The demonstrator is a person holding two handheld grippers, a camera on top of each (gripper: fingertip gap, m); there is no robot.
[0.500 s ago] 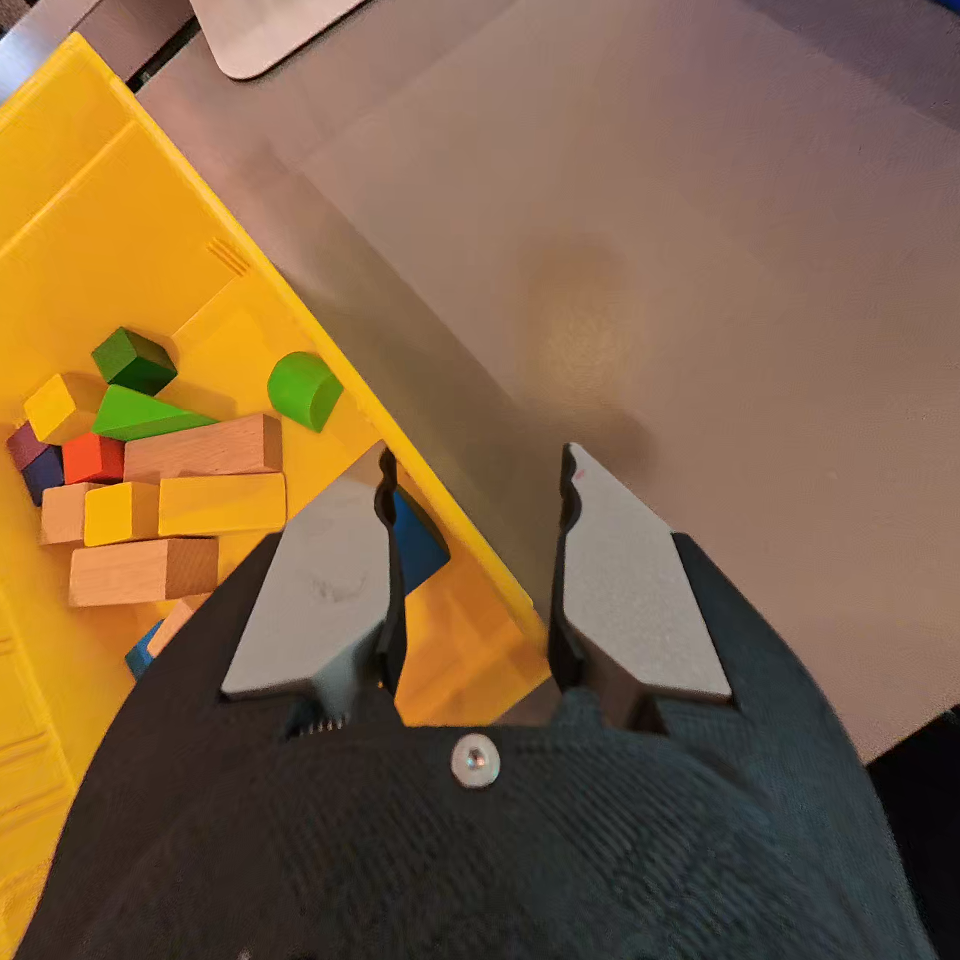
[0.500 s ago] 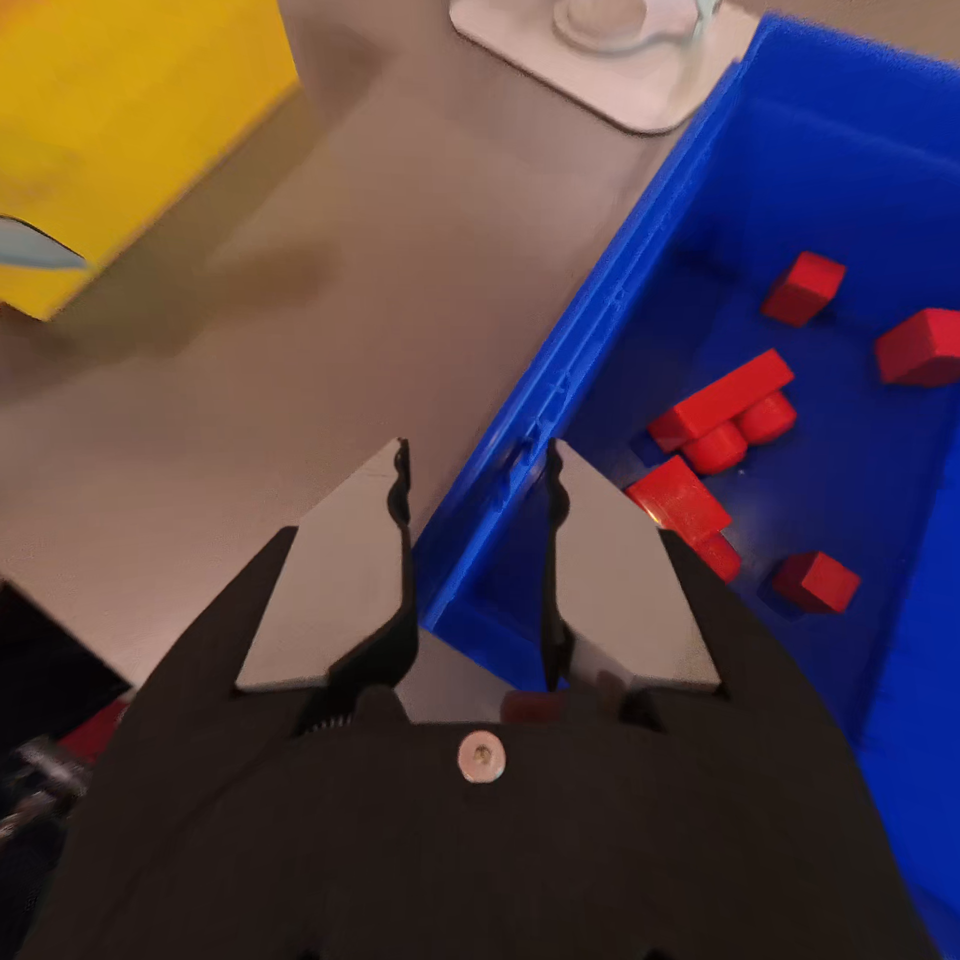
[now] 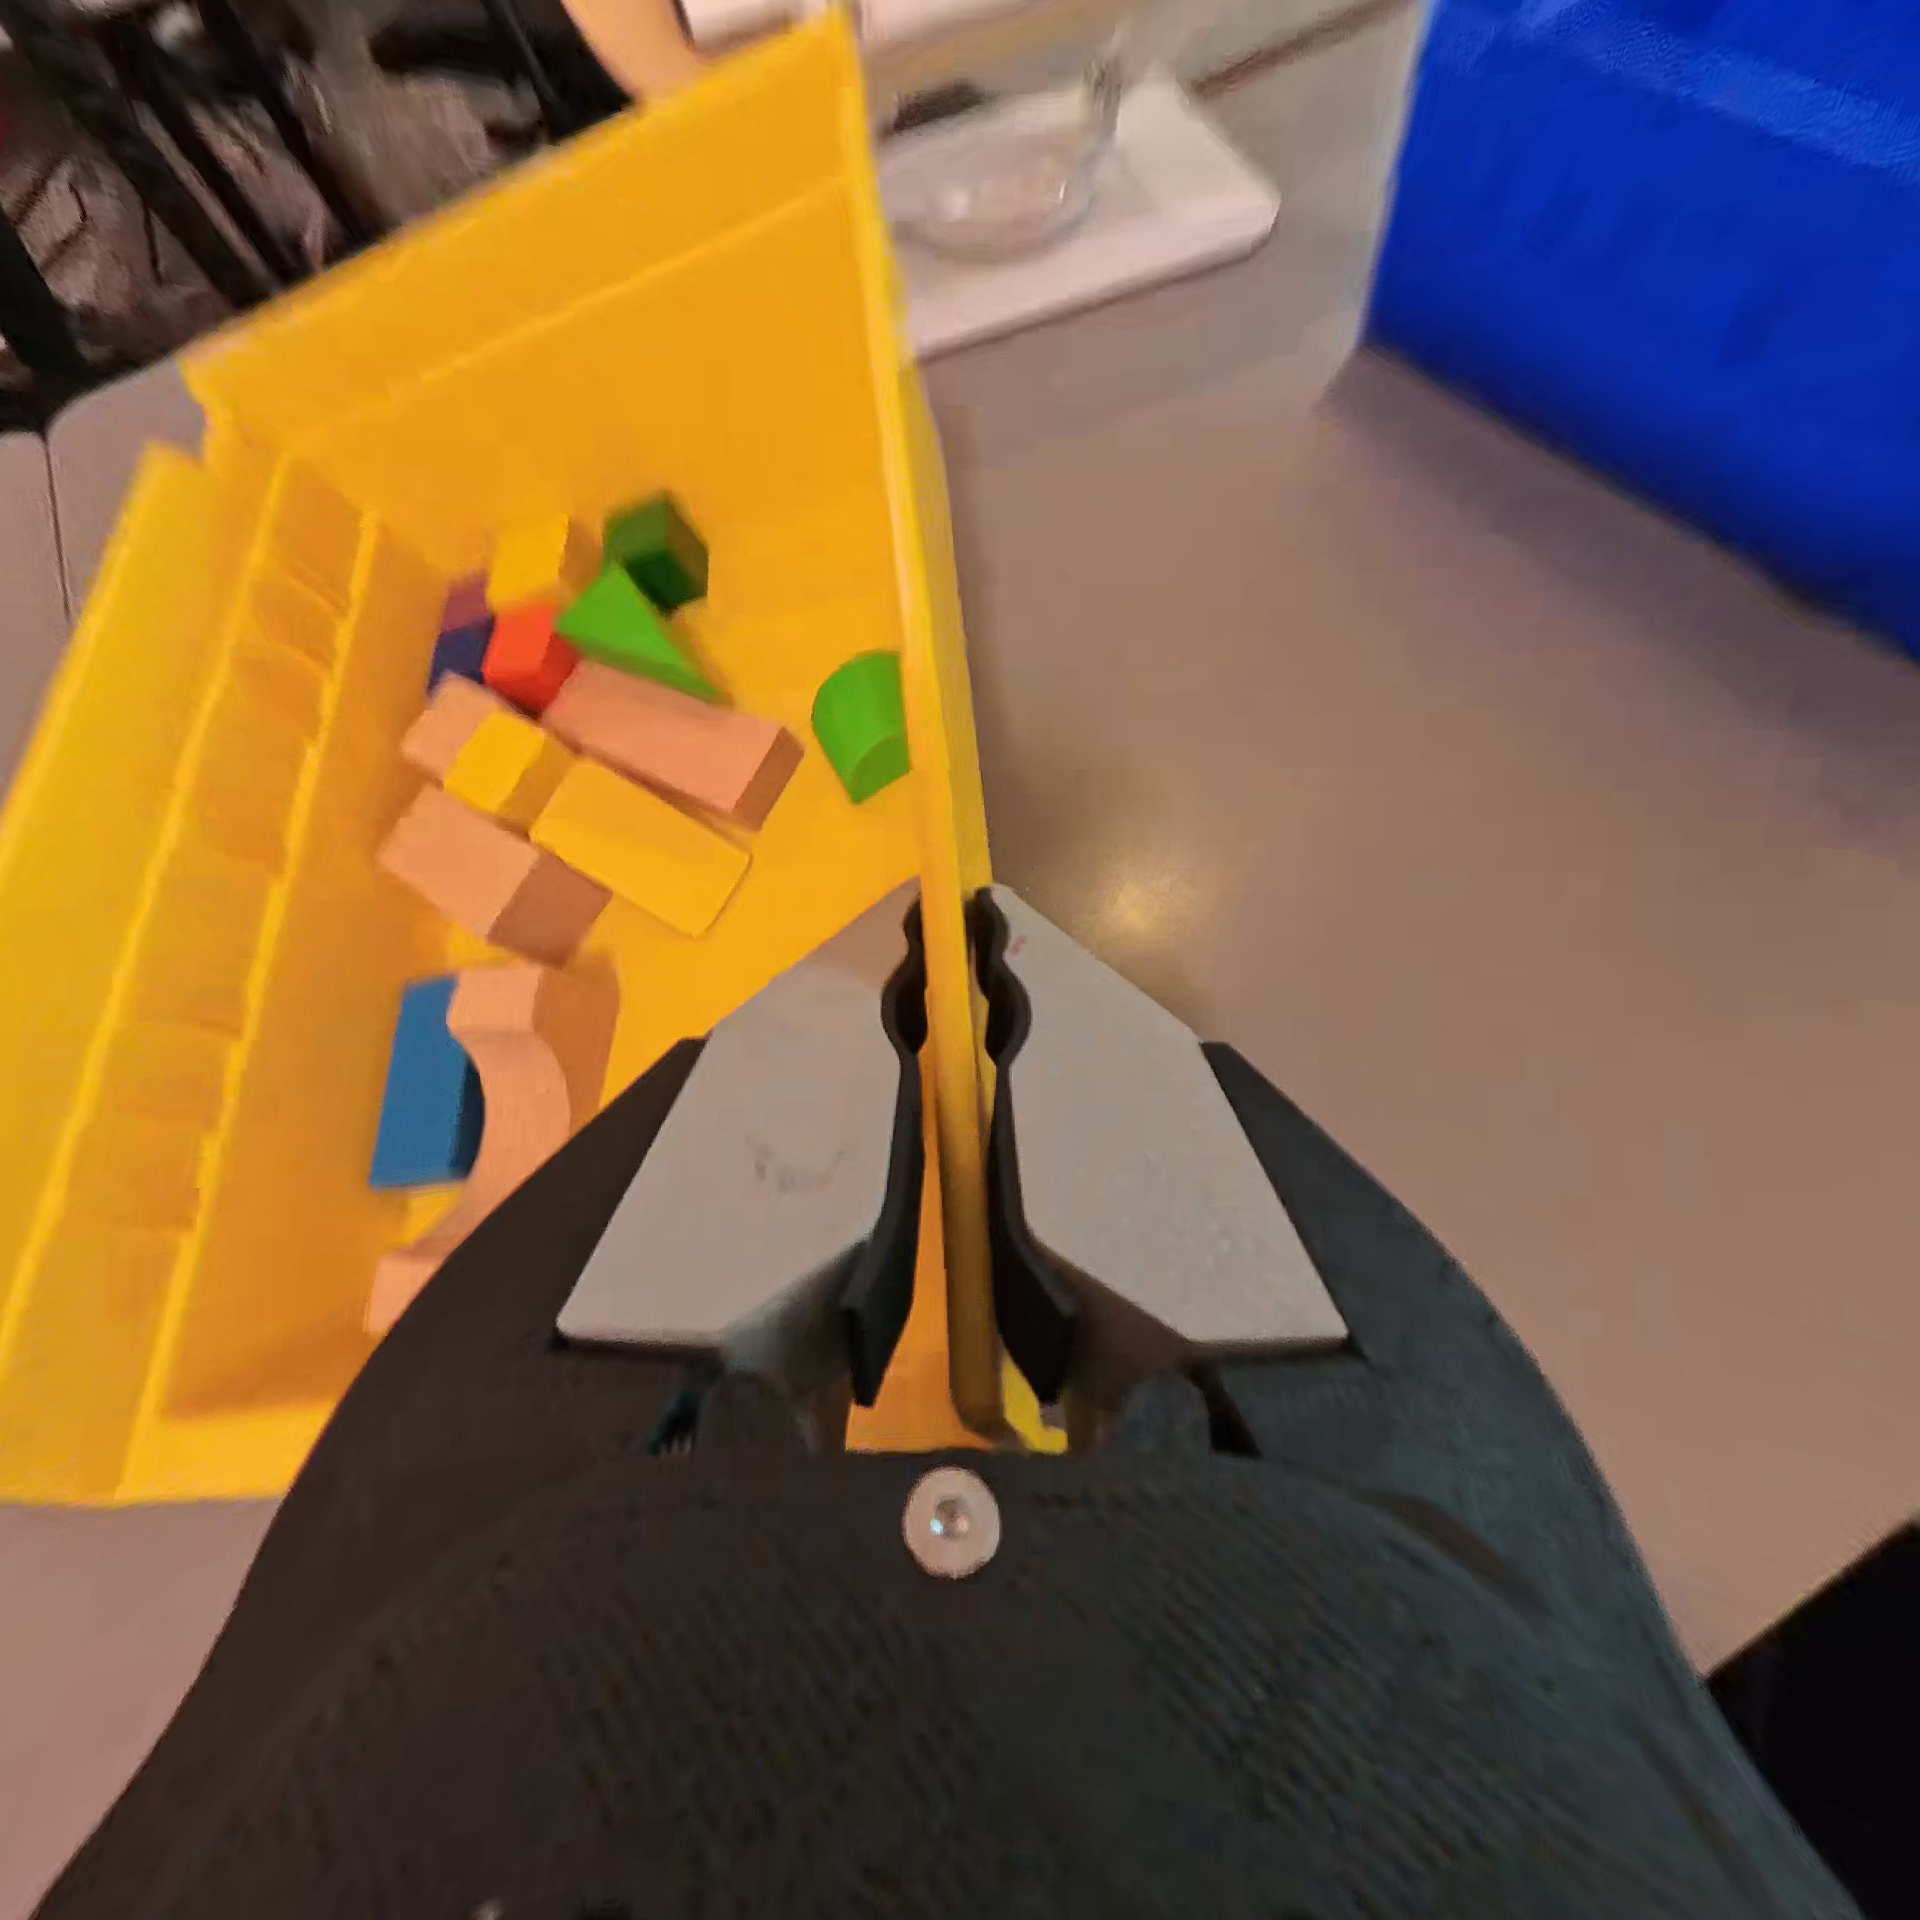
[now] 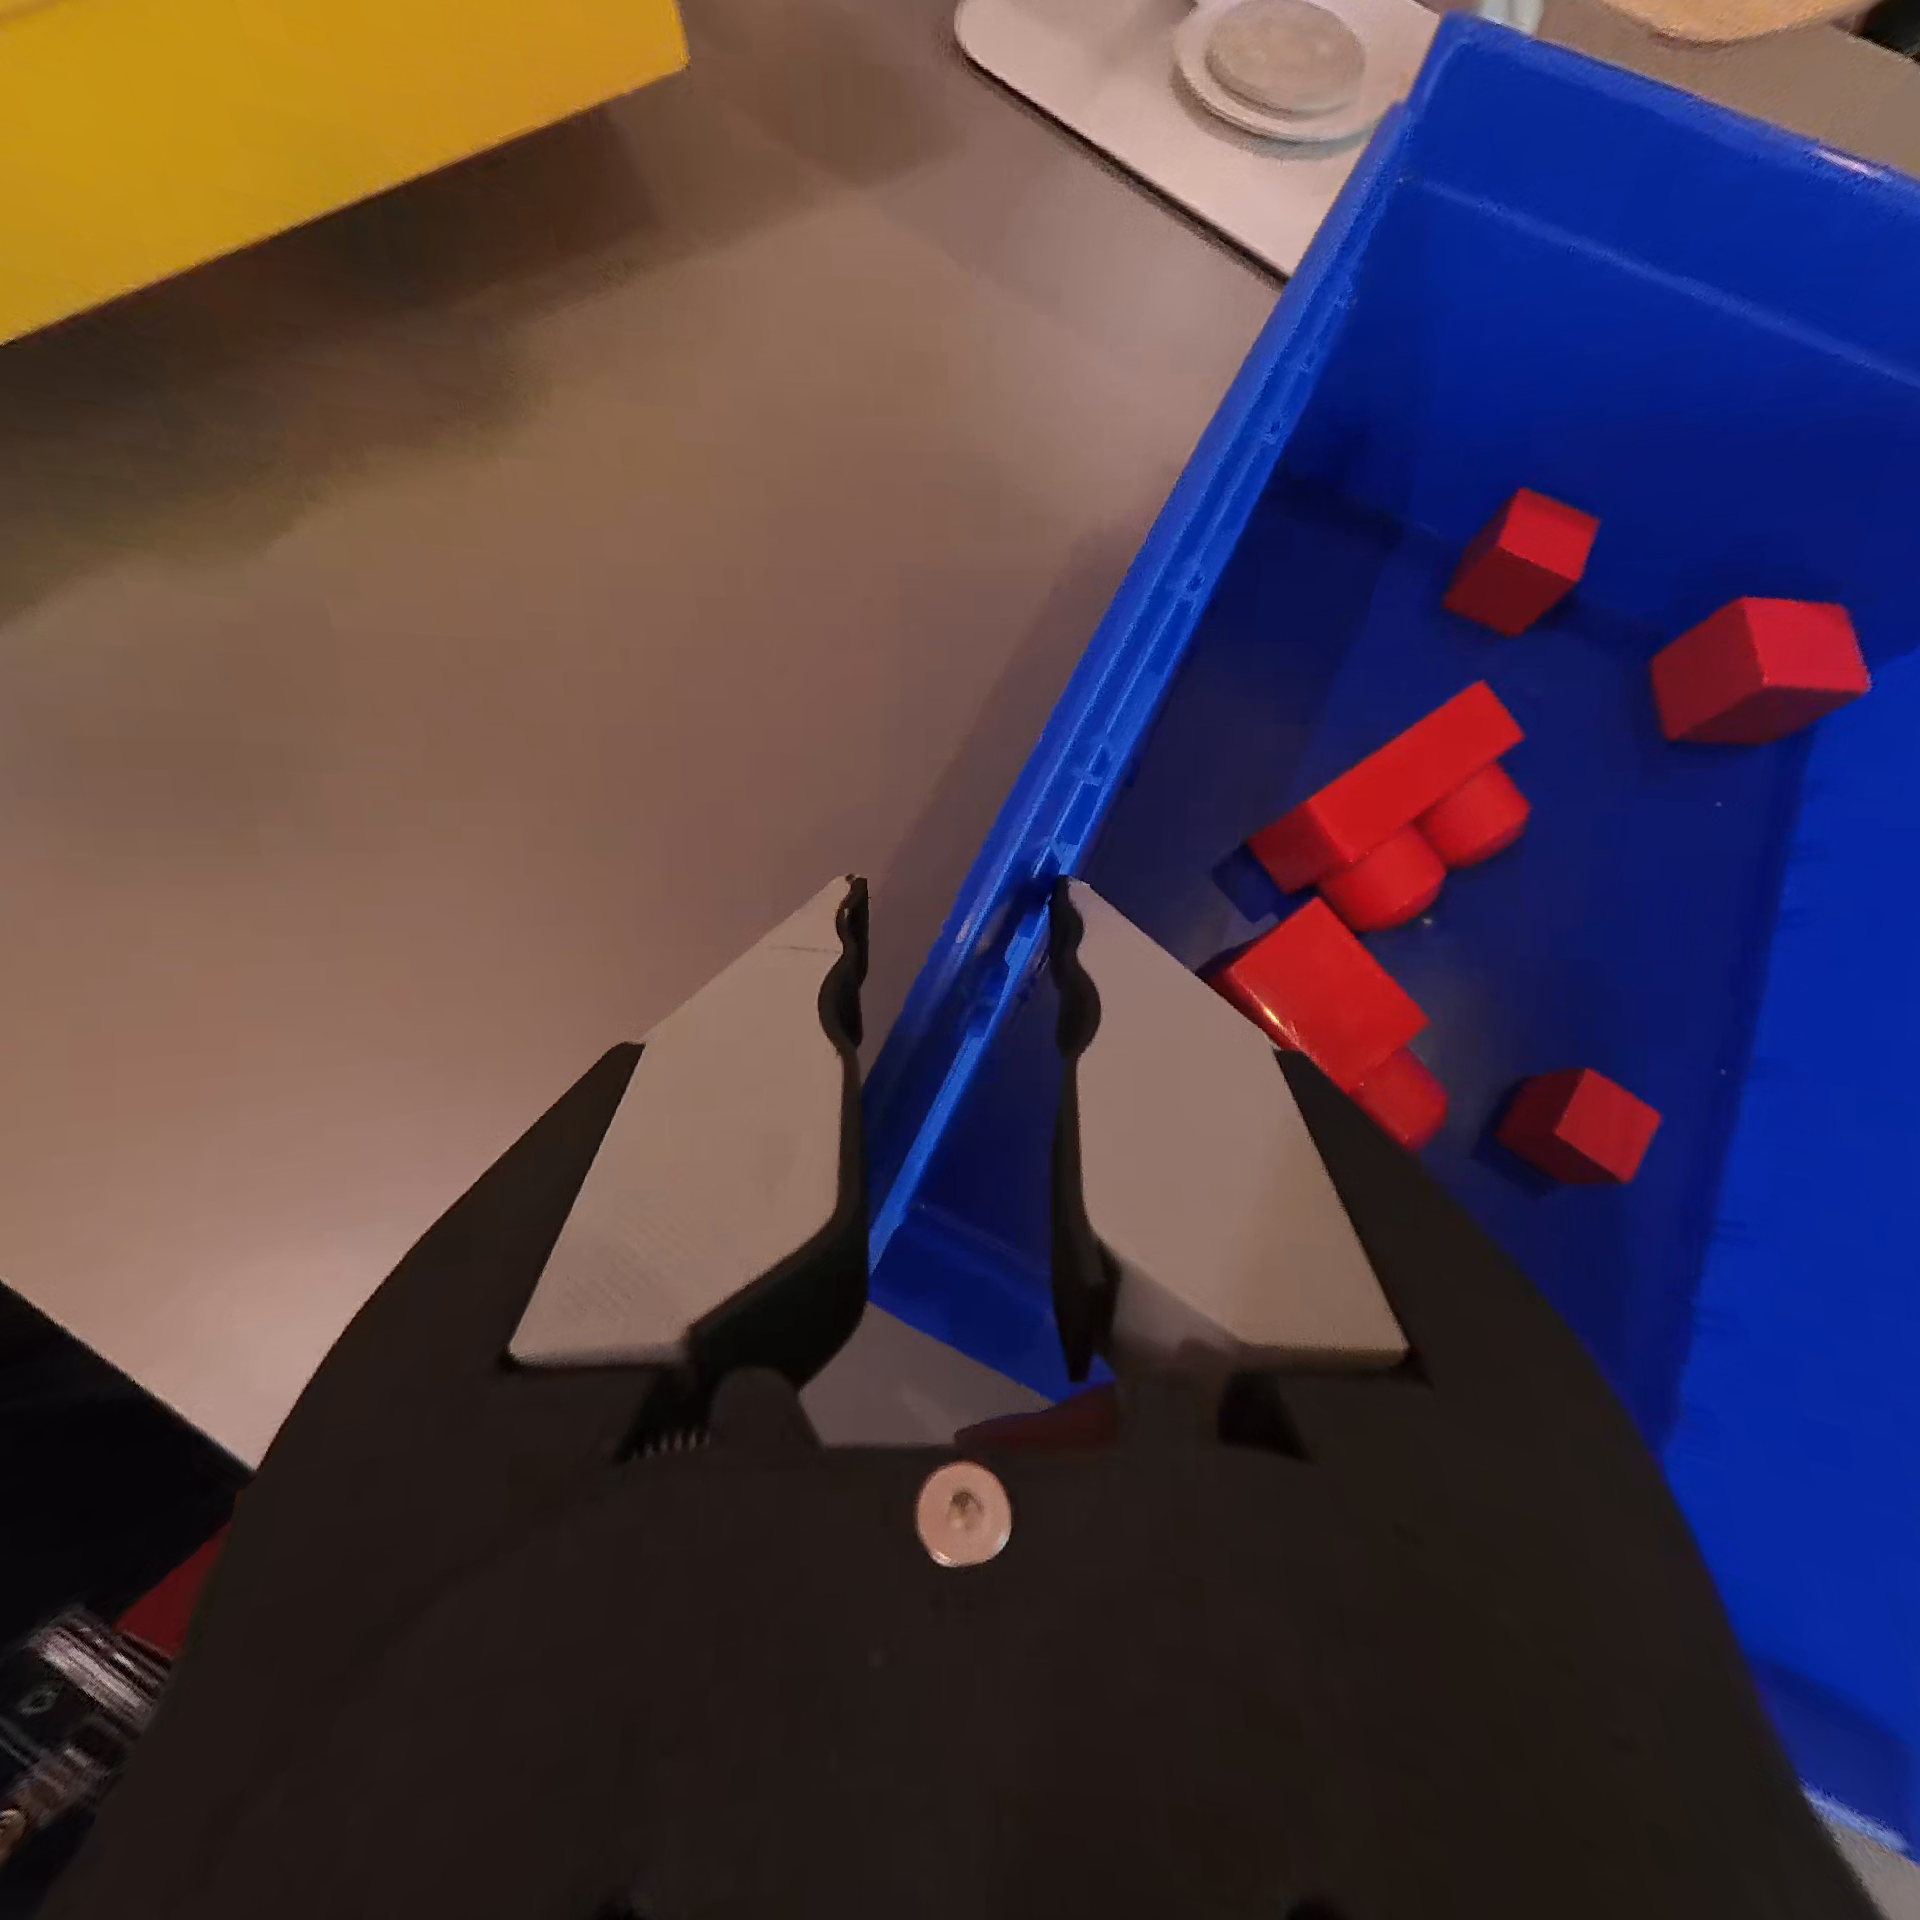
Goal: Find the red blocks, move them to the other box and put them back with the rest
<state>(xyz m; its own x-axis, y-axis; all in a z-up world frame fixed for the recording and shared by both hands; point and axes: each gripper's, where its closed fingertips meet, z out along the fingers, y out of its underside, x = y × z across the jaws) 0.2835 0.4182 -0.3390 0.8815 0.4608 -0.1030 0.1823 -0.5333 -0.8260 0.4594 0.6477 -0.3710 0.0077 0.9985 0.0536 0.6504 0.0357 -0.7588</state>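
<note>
My left gripper [image 3: 948, 904] is shut on the right side wall [image 3: 914, 623] of the yellow box [image 3: 623, 343]. One pad is inside the wall and one outside. In the box lie several mixed blocks, among them an orange-red one [image 3: 525, 655]. My right gripper [image 4: 956, 894] straddles the left wall [image 4: 1195, 644] of the blue box. Its right finger [image 4: 1143, 1039] is inside against the rim. Its left finger [image 4: 769, 1039] is outside with a gap to the wall, so it is open. Several red blocks [image 4: 1382, 790] lie in the blue box.
The brown table [image 4: 520, 675] lies between the two boxes. A white tray with a glass dish [image 4: 1122, 125] stands at the far side between them and also shows in the left wrist view [image 3: 1039, 208]. The yellow box [image 4: 260, 135] shows at upper left in the right wrist view, and the blue box [image 3: 1662, 312] at upper right in the left wrist view.
My left jaws, wide open astride the yellow box's wall before, have come together on it, and that view has swung. My right jaws have narrowed around the blue wall.
</note>
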